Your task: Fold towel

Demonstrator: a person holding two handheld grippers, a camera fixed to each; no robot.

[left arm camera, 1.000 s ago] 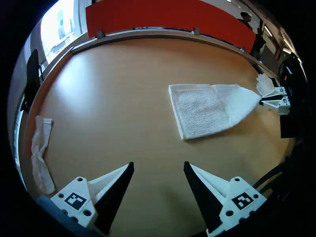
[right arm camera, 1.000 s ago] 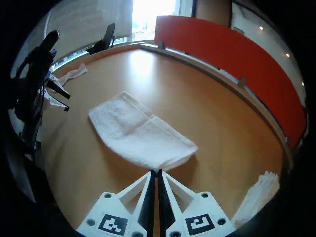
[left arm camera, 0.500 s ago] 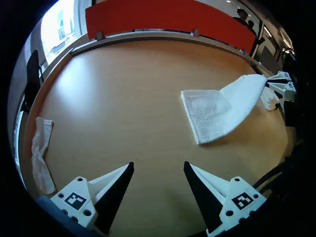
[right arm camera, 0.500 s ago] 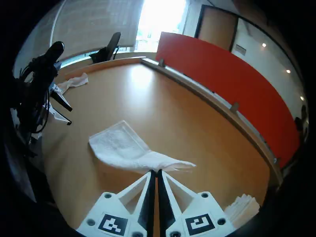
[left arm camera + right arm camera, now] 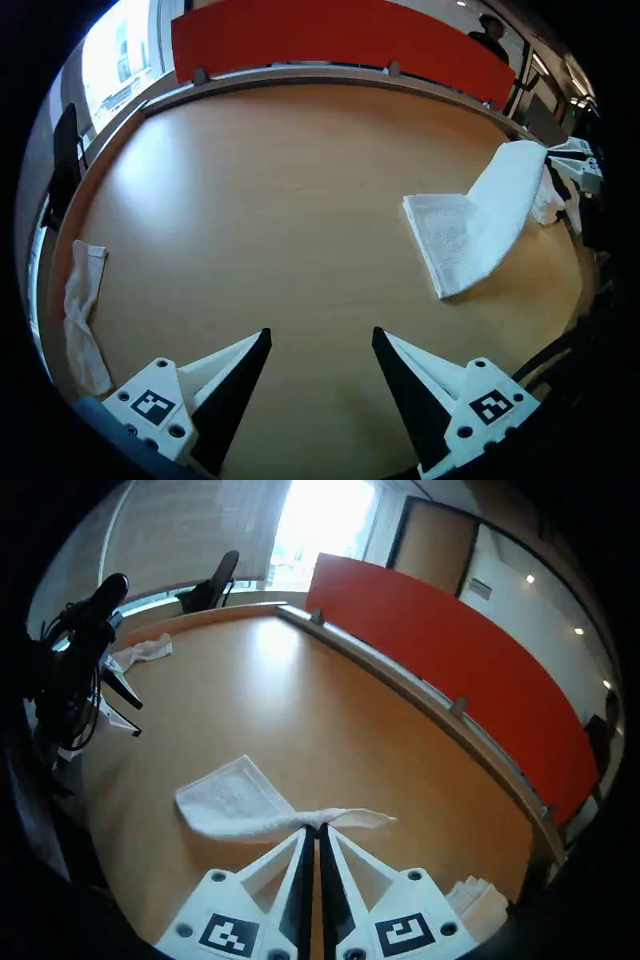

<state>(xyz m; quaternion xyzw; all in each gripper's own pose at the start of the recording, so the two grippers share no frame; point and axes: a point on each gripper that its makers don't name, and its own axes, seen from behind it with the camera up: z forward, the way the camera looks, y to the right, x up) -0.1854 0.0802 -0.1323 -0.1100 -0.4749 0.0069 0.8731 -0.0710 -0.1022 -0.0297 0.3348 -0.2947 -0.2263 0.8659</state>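
White plastic fingers with black inner faces: the right gripper (image 5: pixel 318 829) has its jaws pressed together on a bunched edge of the towel (image 5: pixel 232 800). One towel in play, white terry. The pinched end is lifted off the table (image 5: pixel 320 712); the other end lies flat on the wood, its corner pointing toward the left gripper. Seen from the left gripper view, the towel runs up as a sloping band from its flat part to the right gripper's tips at the table's far right side.

The left gripper (image 5: pixel 320 330) has its jaws spread wide, with nothing between them but bare wood. It hangs over the near edge of the table, well apart from the towel.

Counted on the table:
- one stack of folded cloths (image 5: pixel 478 900), white, near the edge just beside the right gripper
- one crumpled cloth (image 5: pixel 80 320), white, a loose strip at the far left edge

Two grippers, each with square black-and-white markers on its fingers.

The table is light wood with a rounded edge. One red partition (image 5: pixel 336 36) stands along its far side. Beyond that are a bright window and one dark chair (image 5: pixel 216 580). A person (image 5: pixel 488 28) stands behind the partition, too small to make out more.
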